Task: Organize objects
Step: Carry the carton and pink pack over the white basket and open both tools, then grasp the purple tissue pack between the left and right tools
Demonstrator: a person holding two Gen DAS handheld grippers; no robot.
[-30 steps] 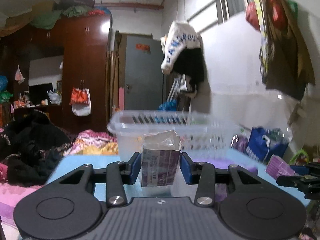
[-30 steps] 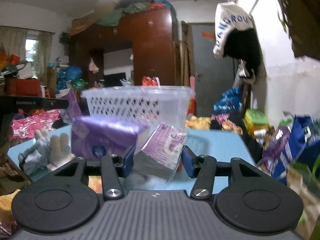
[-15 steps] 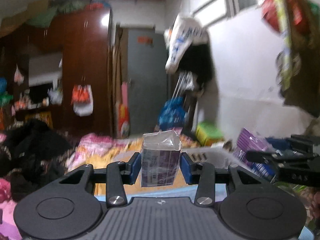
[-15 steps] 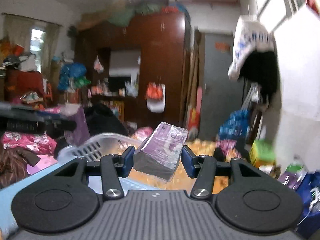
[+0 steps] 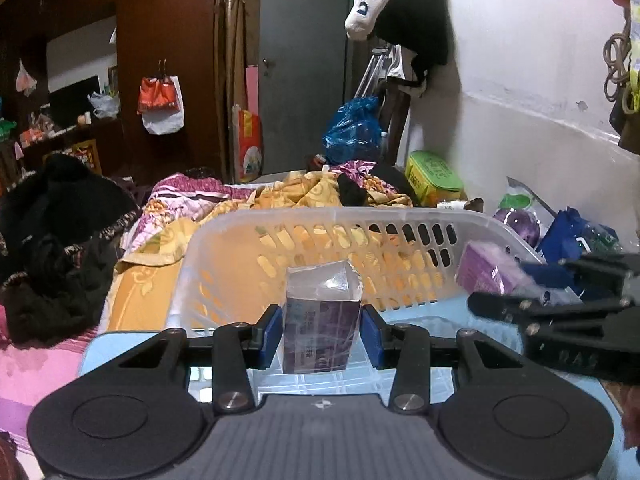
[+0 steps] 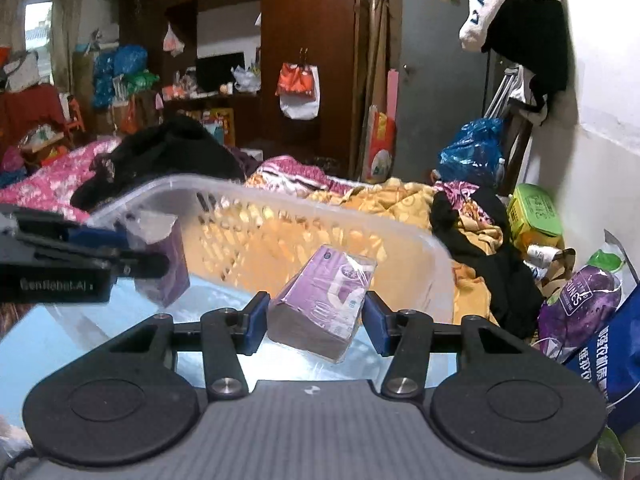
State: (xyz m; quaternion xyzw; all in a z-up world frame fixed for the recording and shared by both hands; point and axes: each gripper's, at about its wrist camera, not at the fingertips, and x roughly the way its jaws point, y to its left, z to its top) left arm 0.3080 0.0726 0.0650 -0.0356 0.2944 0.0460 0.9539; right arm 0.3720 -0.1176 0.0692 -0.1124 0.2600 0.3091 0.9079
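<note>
Both grippers have risen from table level to hang over the basket (image 5: 312, 216), each clamped on a purple tissue pack. On the left, the left gripper (image 5: 320, 334) holds its pack (image 5: 320, 332) upright above the basket floor; on the right, the right gripper (image 6: 314, 322) holds its pack (image 6: 320, 312) tilted, long axis pointing forward into the basket. Release looks like the next move, the basket lying directly beneath both.

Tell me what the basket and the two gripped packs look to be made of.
Basket: translucent whitish plastic, moulded; slotted walls let the orange cloth show through.
Tissue pack in the left gripper: paper tissues, probably, in clear glossy film; the film stands empty and shiny at its top.
Tissue pack in the right gripper: same look, purple printed glossy wrap with glare.
</note>
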